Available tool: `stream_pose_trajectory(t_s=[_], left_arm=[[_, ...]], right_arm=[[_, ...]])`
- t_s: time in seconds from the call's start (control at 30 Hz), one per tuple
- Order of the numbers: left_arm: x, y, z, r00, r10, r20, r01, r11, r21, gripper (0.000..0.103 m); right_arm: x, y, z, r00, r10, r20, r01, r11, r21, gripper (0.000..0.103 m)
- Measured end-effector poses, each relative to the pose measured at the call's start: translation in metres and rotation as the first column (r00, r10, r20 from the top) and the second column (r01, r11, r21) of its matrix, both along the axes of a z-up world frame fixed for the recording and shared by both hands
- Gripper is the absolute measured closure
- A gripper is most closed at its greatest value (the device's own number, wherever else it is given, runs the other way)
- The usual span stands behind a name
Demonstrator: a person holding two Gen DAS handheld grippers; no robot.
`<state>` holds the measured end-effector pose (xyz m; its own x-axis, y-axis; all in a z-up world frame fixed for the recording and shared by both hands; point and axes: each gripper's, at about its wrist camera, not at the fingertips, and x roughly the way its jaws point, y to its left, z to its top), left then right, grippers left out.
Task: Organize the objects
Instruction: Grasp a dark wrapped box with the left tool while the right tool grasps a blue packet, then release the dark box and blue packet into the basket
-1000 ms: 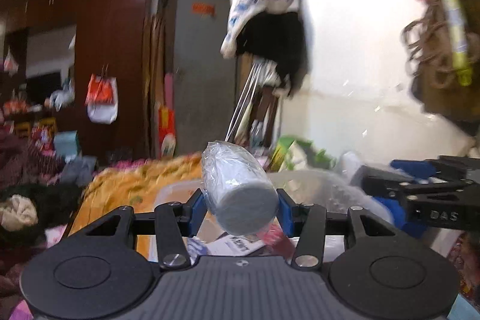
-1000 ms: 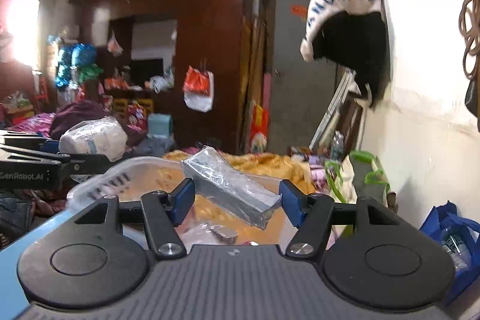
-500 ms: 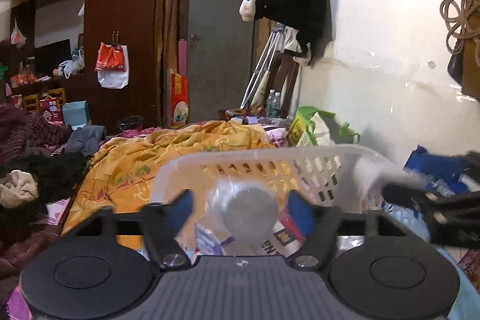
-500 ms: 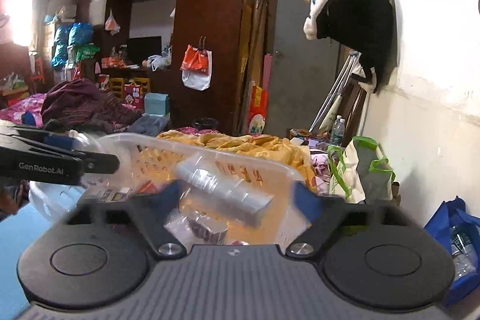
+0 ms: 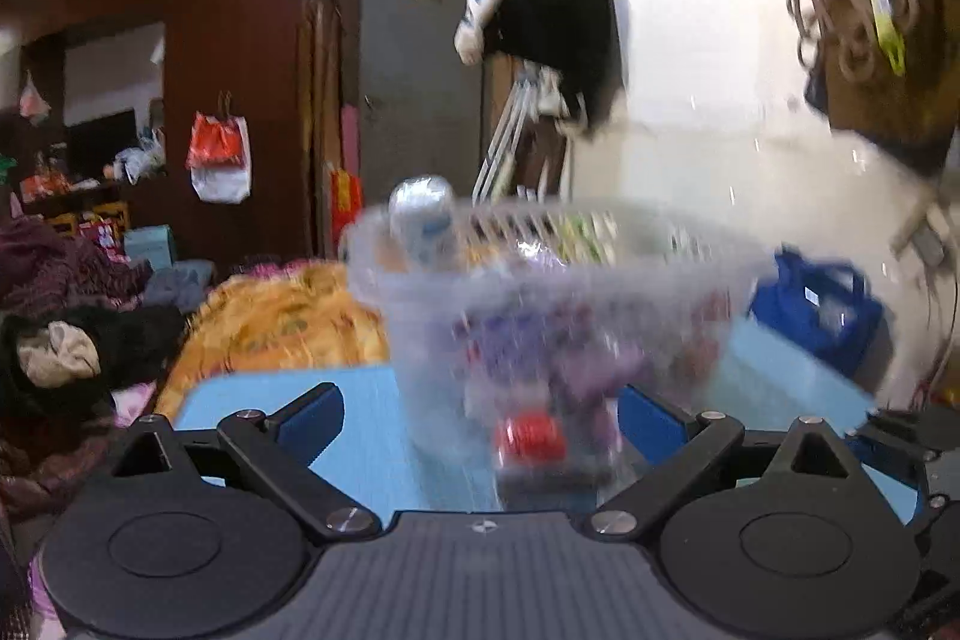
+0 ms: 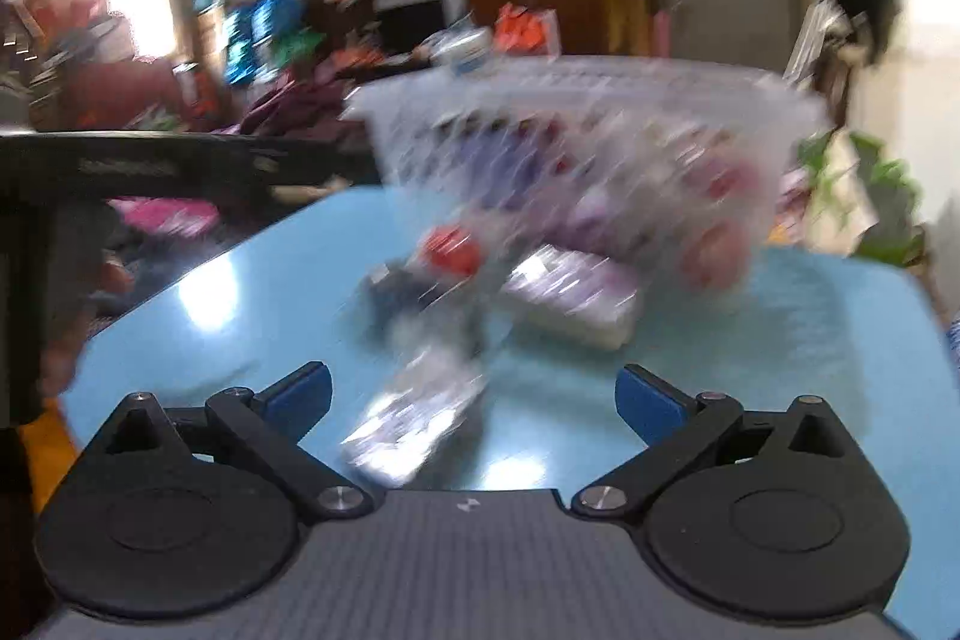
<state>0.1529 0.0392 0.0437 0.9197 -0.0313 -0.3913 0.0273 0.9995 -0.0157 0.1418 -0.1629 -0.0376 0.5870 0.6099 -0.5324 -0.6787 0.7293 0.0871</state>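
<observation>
**Standing full: a clear basket on the blue worktop**

Sitting on the light-blue worktop (image 5: 288,400), the translucent slotted basket (image 5: 600,274) is heaped with blurred purple and red packets. At its left rim a white wrapped roll (image 5: 421,220) pokes above the edge. A red-capped item (image 5: 531,436) lies just in front of the basket's base. The left claw (image 5: 480,418) has just been opening and now stands wide, nothing between its blue pads. In the right wrist view, a silvery wrapped packet (image 6: 414,418) lies on the worktop near the left pad, apart from a purple-and-white packet (image 6: 576,292) beside the basket. The right claw (image 6: 474,400) has likewise spread wide, gripping nothing.
</observation>
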Motion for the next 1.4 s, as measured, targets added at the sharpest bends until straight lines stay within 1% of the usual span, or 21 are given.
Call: stream_pose_trajectory(t_s=[0.03,0.1,0.17,0.2,0.27,0.33,0.37,0.4,0.5,0.57,0.63,0.7,0.77,0.83,0.9,0.97,1.03,1.1,1.17,1.27,1.4], left_arm=[[0.004,0.000,-0.003,1.000,0.002,-0.007,-0.002,1.000,0.004,0.004],[0.011,-0.002,-0.009,1.000,0.013,-0.022,-0.013,1.000,0.001,0.004],[0.016,-0.002,-0.015,0.999,0.011,-0.042,-0.011,1.000,-0.014,0.004],[0.016,-0.002,-0.018,0.999,0.006,-0.052,-0.007,1.000,-0.021,0.004],[0.015,-0.006,-0.026,0.998,-0.002,-0.070,0.000,1.000,-0.027,0.004],[0.020,-0.014,-0.032,0.995,-0.016,-0.095,0.015,1.000,-0.018,0.004],[0.022,-0.017,-0.035,0.994,-0.022,-0.107,0.021,1.000,-0.010,0.004],[0.024,-0.020,-0.039,0.993,-0.026,-0.119,0.026,1.000,-0.003,0.004],[0.034,-0.031,-0.048,0.985,-0.050,-0.165,0.051,0.999,0.005,0.004],[0.038,-0.040,-0.053,0.982,-0.055,-0.182,0.059,0.998,0.014,0.005],[0.043,-0.045,-0.056,0.978,-0.048,-0.202,0.055,0.998,0.027,0.006],[0.045,-0.047,-0.056,0.976,-0.041,-0.212,0.047,0.999,0.023,0.010],[0.043,-0.045,-0.056,0.978,-0.029,-0.205,0.032,0.999,0.014,0.014],[0.038,-0.041,-0.055,0.981,-0.029,-0.192,0.027,1.000,-0.013,0.022],[0.031,-0.035,-0.053,0.985,-0.043,-0.164,0.036,0.998,-0.050,0.025],[0.021,-0.029,-0.050,0.992,-0.059,-0.109,0.051,0.996,-0.079,0.025],[0.009,-0.019,-0.048,0.994,-0.098,-0.048,0.091,0.988,-0.128,0.025],[0.001,-0.008,-0.046,0.996,-0.086,0.005,0.086,0.980,-0.179,0.025],[-0.003,-0.002,-0.044,0.997,-0.073,0.037,0.079,0.975,-0.208,0.025],[-0.005,-0.002,-0.044,0.994,-0.093,0.054,0.102,0.971,-0.216,0.025],[-0.010,-0.003,-0.041,0.987,-0.119,0.107,0.139,0.968,-0.211,0.025]], right_arm=[[0.001,0.002,-0.001,1.000,0.017,-0.012,-0.017,1.000,0.002,0.000],[0.004,0.006,-0.005,0.998,0.046,-0.044,-0.047,0.999,-0.018,0.009],[0.006,0.010,-0.010,0.996,0.062,-0.068,-0.066,0.996,-0.057,0.029],[0.004,0.010,-0.011,0.997,0.063,-0.051,-0.067,0.995,-0.068,0.033],[0.006,0.005,-0.008,0.997,0.062,-0.046,-0.065,0.996,-0.066,0.059],[0.005,-0.007,-0.009,0.999,0.035,-0.028,-0.036,0.998,-0.044,0.063],[0.006,-0.015,-0.008,1.000,0.004,-0.007,-0.005,0.999,-0.040,0.064],[0.009,-0.023,-0.006,1.000,-0.028,0.007,0.028,0.999,-0.033,0.068],[0.016,-0.044,-0.006,0.997,-0.081,0.000,0.081,0.996,0.029,0.067],[0.017,-0.049,-0.008,0.994,-0.106,0.014,0.105,0.994,0.031,0.067],[0.016,-0.052,-0.007,0.995,-0.098,0.018,0.097,0.994,0.047,0.067],[0.013,-0.050,-0.007,0.994,-0.105,0.041,0.103,0.994,0.045,0.067],[0.012,-0.051,-0.007,0.993,-0.109,0.054,0.106,0.993,0.060,0.067],[0.011,-0.052,-0.007,0.992,-0.110,0.062,0.105,0.991,0.077,0.067],[0.008,-0.054,-0.005,0.991,-0.108,0.074,0.102,0.991,0.086,0.067],[0.006,-0.055,-0.004,0.990,-0.113,0.085,0.105,0.990,0.093,0.067],[0.005,-0.056,-0.005,0.989,-0.112,0.092,0.102,0.989,0.103,0.067],[0.004,-0.058,-0.004,0.988,-0.118,0.103,0.106,0.988,0.113,0.067],[0.002,-0.058,-0.004,0.985,-0.122,0.119,0.108,0.987,0.122,0.067],[0.002,-0.059,-0.004,0.984,-0.126,0.126,0.110,0.986,0.128,0.067],[-0.001,-0.060,-0.003,0.980,-0.131,0.150,0.110,0.983,0.145,0.067]])
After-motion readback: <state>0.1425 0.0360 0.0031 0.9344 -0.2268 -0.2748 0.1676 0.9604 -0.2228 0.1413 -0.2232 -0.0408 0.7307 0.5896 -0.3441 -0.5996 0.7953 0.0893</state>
